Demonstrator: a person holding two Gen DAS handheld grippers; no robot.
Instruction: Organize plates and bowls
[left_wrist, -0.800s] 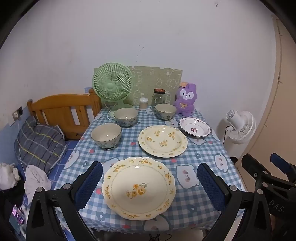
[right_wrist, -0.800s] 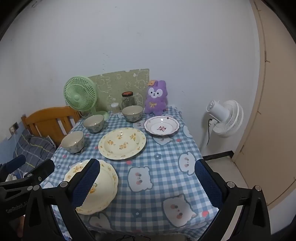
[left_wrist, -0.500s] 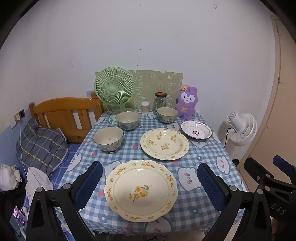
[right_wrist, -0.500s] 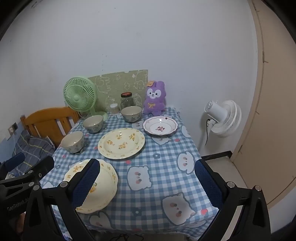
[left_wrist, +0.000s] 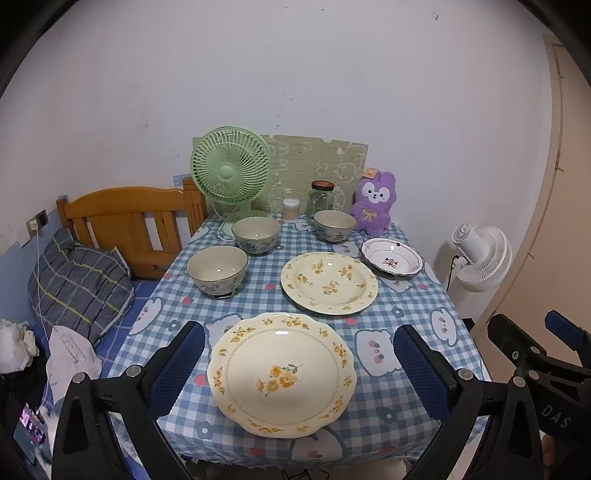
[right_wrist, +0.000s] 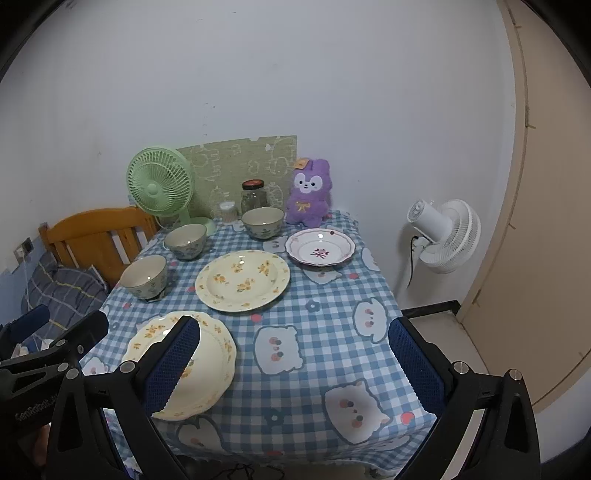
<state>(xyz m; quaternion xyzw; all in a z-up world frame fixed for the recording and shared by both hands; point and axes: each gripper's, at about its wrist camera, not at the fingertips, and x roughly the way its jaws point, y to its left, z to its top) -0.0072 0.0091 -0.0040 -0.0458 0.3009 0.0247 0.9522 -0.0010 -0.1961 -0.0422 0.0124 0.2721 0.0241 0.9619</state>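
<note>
A blue checked table (left_wrist: 406, 295) holds three plates and three bowls. A scalloped yellow-flower plate (left_wrist: 281, 373) lies at the near edge; it also shows in the right wrist view (right_wrist: 214, 365). A round yellow-flower plate (left_wrist: 328, 282) lies mid-table, a small pink-rimmed plate (left_wrist: 391, 256) to its right. Three bowls (left_wrist: 217, 269) (left_wrist: 256, 234) (left_wrist: 334, 225) stand at the left and back. My left gripper (left_wrist: 298, 363) is open, hovering with its fingers on either side of the near plate. My right gripper (right_wrist: 293, 365) is open over the near right of the table.
A green fan (left_wrist: 229, 171), a glass jar (left_wrist: 320, 197), a small container (left_wrist: 290, 209) and a purple plush (left_wrist: 373, 206) stand along the back edge. A wooden bed frame (left_wrist: 122, 225) is left of the table, a white floor fan (left_wrist: 480, 254) right.
Both views have shifted slightly, as both grippers drew back and rose a little from the table. Both stay open. Nothing on the table moved.
</note>
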